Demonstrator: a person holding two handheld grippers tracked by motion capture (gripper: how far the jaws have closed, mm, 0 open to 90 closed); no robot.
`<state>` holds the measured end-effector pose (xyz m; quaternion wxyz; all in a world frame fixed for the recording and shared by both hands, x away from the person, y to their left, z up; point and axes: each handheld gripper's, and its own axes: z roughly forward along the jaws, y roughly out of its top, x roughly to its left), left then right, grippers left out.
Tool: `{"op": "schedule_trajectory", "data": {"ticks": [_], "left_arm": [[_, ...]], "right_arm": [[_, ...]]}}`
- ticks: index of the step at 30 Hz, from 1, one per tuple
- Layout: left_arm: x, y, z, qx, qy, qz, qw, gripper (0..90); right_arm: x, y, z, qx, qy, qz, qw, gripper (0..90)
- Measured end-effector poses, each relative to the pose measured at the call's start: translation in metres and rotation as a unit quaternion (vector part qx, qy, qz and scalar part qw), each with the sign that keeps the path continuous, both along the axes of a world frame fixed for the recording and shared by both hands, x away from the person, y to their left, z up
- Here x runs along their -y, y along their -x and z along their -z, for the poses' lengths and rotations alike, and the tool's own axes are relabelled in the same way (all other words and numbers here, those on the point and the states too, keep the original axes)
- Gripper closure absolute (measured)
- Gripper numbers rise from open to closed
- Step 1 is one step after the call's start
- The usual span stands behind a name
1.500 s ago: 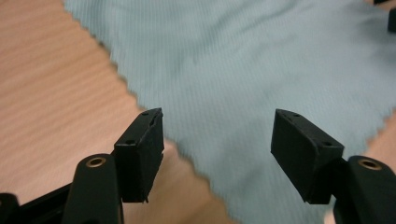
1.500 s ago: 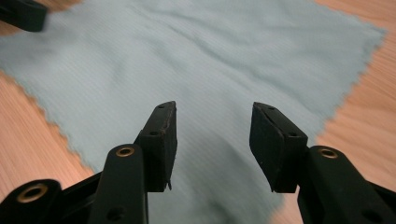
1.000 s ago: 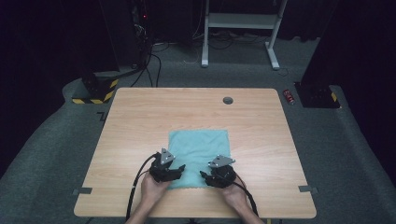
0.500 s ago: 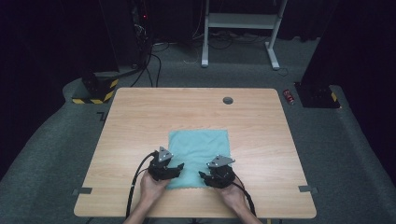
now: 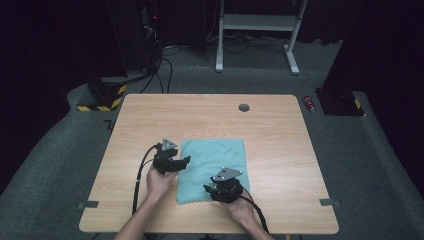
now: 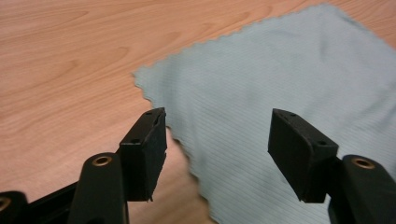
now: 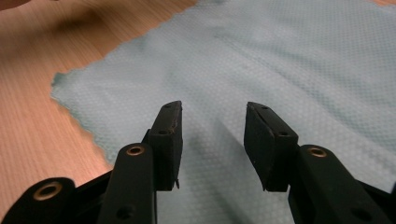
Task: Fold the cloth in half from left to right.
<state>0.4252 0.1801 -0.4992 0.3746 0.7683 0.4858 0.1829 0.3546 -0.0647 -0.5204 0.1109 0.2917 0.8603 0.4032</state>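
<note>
The left gripper's (image 6: 217, 154) jaws stood wide apart with nothing clamped, having just narrowed slightly; under them lay the cloth's (image 6: 289, 79) zigzag edge, one jaw over bare table (image 6: 60, 70), the other over fabric. The right gripper's (image 7: 212, 144) jaws, lately closing, stood apart and gripped nothing, with cloth (image 7: 261, 60) spread below and beyond them. From above, the left gripper (image 5: 181, 161) sat at the cloth's (image 5: 215, 155) left edge and the right gripper (image 5: 214, 189) at its near edge. No writing could be read on the cloth or the grippers.
</note>
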Motion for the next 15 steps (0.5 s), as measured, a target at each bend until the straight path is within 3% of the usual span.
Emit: {"op": "schedule_trajectory", "data": {"ticks": [3,8,10,15], "left_arm": [[-0.003,-0.014,-0.002,-0.007,-0.011,-0.012,0.9998,39.2],[-0.008,-0.039,-0.005,-0.020,0.001,-0.029,0.9994,42.7],[-0.009,-0.044,-0.001,-0.017,0.011,-0.036,0.9991,45.4],[-0.016,-0.054,0.012,-0.029,0.006,-0.061,0.9977,47.2]], "right_arm": [[-0.006,0.002,-0.001,0.004,-0.004,-0.011,0.9999,59.4],[-0.017,0.007,-0.003,0.011,-0.010,-0.029,0.9995,62.6],[-0.021,0.008,-0.003,0.014,-0.009,-0.039,0.9991,63.4],[-0.031,0.012,-0.002,0.008,-0.013,-0.054,0.9984,64.2]]}}
